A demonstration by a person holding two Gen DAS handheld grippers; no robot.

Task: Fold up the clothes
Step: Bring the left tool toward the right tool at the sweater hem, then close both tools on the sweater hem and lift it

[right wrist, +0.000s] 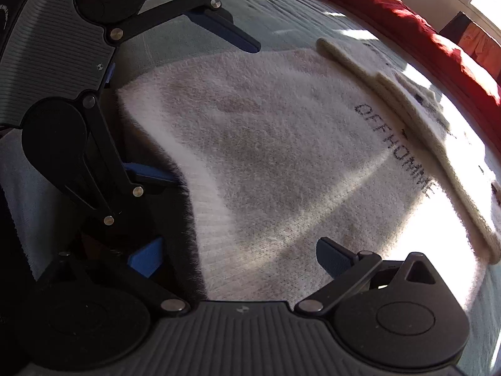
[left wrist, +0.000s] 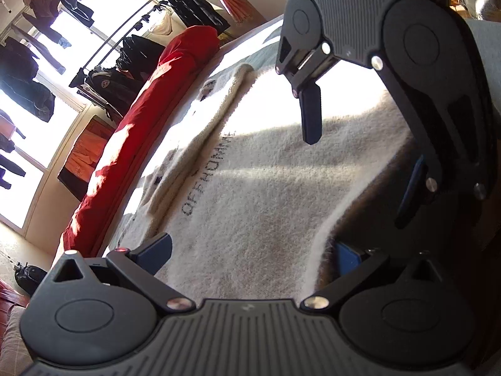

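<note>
A fuzzy cream sweater printed with "OFFHOMME" lies spread on a pale green bed cover, with a folded strip along its far side. My left gripper is open and straddles the sweater's near edge: one finger is over the knit, the other in the dark shadow past the edge. In the right wrist view it shows at the upper left as the left gripper. My right gripper is open too and straddles the same edge beside it; it shows as the right gripper. Neither holds cloth.
A red duvet is bunched along the bed's far side, also seen as the red duvet. Beyond it, dark clothes hang on a rail in front of bright windows. Strong sunlight falls across the sweater's far half.
</note>
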